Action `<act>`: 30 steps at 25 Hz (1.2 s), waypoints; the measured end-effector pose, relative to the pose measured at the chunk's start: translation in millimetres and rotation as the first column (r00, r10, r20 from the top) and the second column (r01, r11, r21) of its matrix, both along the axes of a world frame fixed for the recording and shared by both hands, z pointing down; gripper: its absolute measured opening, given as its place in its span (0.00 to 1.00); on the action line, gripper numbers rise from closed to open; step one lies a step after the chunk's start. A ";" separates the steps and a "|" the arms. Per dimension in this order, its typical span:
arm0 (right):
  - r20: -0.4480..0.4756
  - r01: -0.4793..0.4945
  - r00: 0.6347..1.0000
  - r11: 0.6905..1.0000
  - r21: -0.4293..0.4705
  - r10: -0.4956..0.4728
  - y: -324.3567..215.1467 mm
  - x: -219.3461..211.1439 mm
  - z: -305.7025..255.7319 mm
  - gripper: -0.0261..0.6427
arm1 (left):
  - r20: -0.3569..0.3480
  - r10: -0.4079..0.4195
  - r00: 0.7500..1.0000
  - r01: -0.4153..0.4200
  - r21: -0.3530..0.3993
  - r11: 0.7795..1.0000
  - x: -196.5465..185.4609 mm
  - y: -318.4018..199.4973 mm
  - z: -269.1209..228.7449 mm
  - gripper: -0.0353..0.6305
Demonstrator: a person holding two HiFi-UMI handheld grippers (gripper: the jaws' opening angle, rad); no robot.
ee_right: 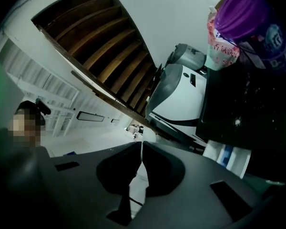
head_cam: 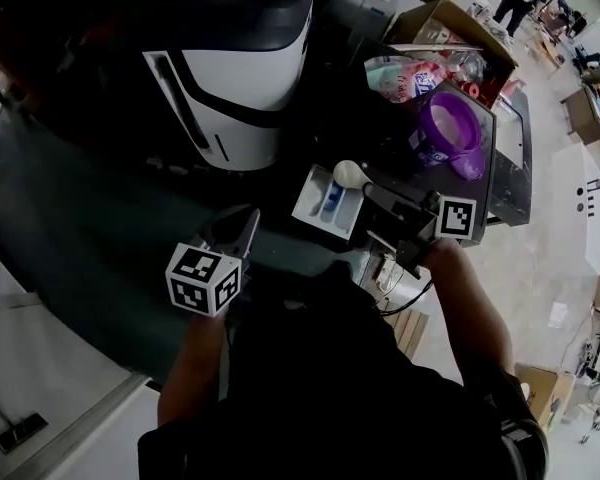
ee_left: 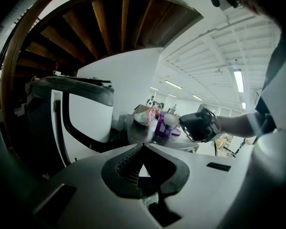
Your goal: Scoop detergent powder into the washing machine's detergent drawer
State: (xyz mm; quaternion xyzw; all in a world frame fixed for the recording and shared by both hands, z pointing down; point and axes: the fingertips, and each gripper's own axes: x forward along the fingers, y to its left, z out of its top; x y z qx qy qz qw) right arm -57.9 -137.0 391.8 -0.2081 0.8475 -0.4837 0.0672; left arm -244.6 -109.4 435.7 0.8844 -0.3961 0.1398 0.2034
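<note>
The right gripper [head_cam: 368, 182], clamping the powder-filled scoop [head_cam: 348, 173], is hovering at the detergent drawer [head_cam: 308, 206], probably needing tipping next; the left gripper [head_cam: 242, 226] is sitting closed and empty.

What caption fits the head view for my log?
Right gripper holds a white scoop at the open detergent drawer; left gripper hangs shut and empty alongside.

The top edge cuts off the purple tub [ee_right: 248, 13].
</note>
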 end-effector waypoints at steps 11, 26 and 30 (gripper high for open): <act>-0.099 -0.035 0.994 0.999 -0.001 0.035 8.0 -21.4 52.1 0.07 | -0.044 0.038 0.998 -0.040 -0.045 0.998 6.2 -5.6 22.8 0.06; -0.367 -0.070 0.929 0.997 -0.041 0.050 -8.2 -3.3 135.3 0.07 | -0.077 0.067 0.995 -0.075 -0.099 0.992 41.1 -32.9 48.7 0.06; -0.422 -0.002 0.906 0.999 -0.036 -0.013 -3.3 -8.7 146.0 0.07 | -0.071 0.041 0.997 -0.049 -0.115 0.992 31.9 -36.6 56.2 0.06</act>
